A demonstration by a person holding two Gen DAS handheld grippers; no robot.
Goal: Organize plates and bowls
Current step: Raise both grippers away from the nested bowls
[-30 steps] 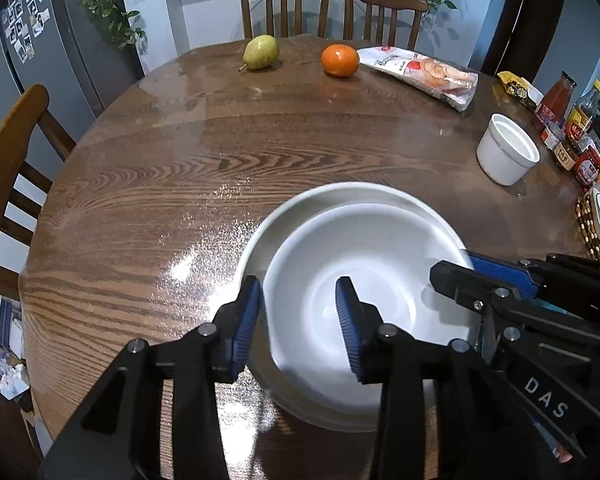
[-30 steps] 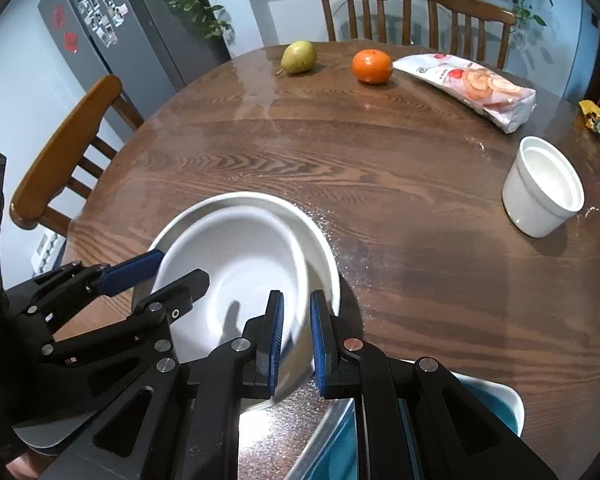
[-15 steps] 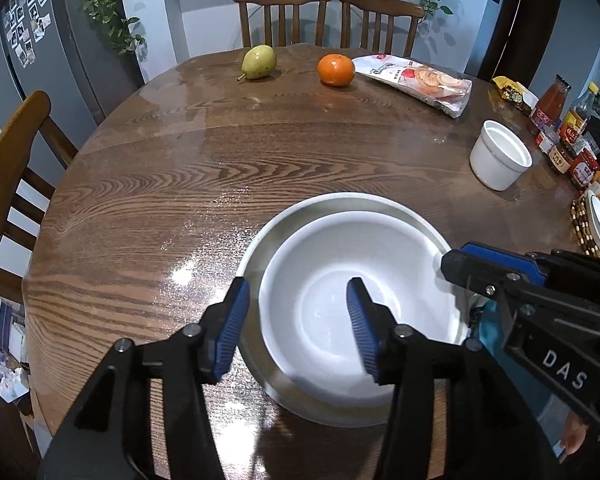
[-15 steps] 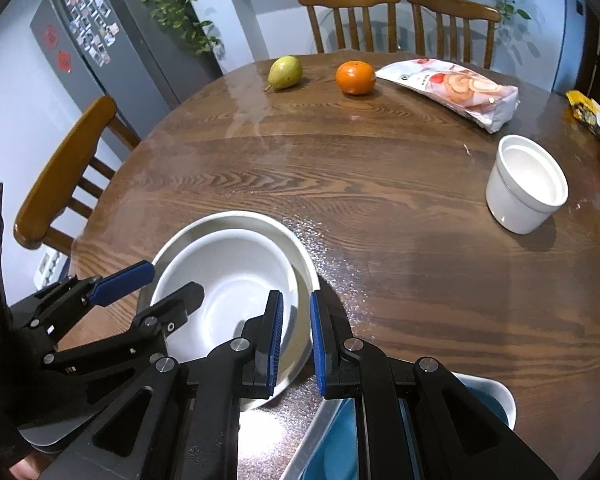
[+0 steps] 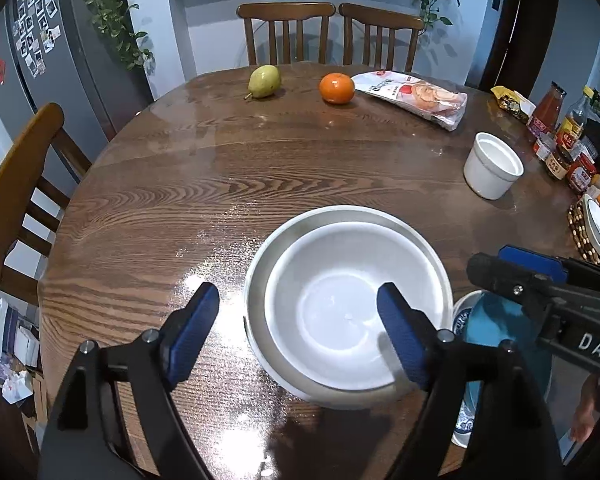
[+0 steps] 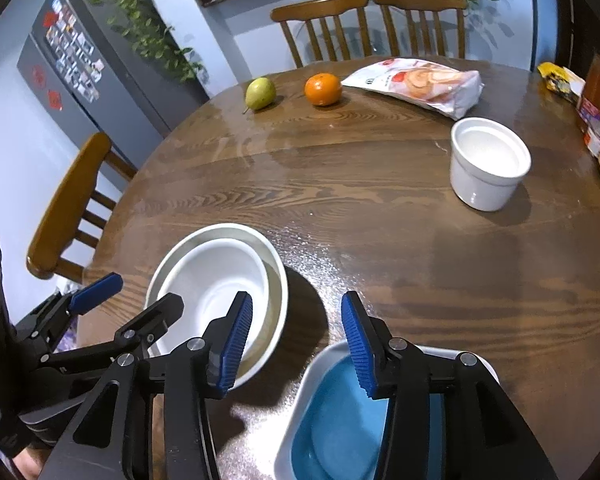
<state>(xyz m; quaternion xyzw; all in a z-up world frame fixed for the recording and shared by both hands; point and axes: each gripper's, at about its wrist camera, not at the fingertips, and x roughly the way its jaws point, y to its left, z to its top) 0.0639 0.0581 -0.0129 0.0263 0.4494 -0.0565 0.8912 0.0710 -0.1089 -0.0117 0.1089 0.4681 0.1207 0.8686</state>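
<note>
We hold both tongs spread wide and gripping nothing. Our left tongs (image 5: pixel 298 336) hang above the near edge of the tabletop (image 5: pixel 228 184), their blue pads to either side of the white bowl (image 5: pixel 348 312), neither pad touching it. That bowl sits nested inside a larger pale bowl (image 5: pixel 260 272), off-centre toward 5 o'clock, so the outer rim shows widest from 9 to 12 o'clock. Our right tongs (image 6: pixel 296 344) are open above the gap between the nested bowls and the blue dish (image 6: pixel 340 420); the left pad overlaps the outer bowl's rim at 4 o'clock in the view, and we cannot tell whether it touches.

The blue dish has a white rim and lies just beside the bowls at 4 o'clock, at the tabletop's near edge. A white cup (image 6: pixel 488 164) stands upright well apart at 2 o'clock. Far across at 12 o'clock lie a pear (image 5: pixel 264 80), an orange (image 5: pixel 337 88) and a snack bag (image 5: pixel 416 96) in a row. Jars (image 5: pixel 568 148) crowd the edge at 3 o'clock.
</note>
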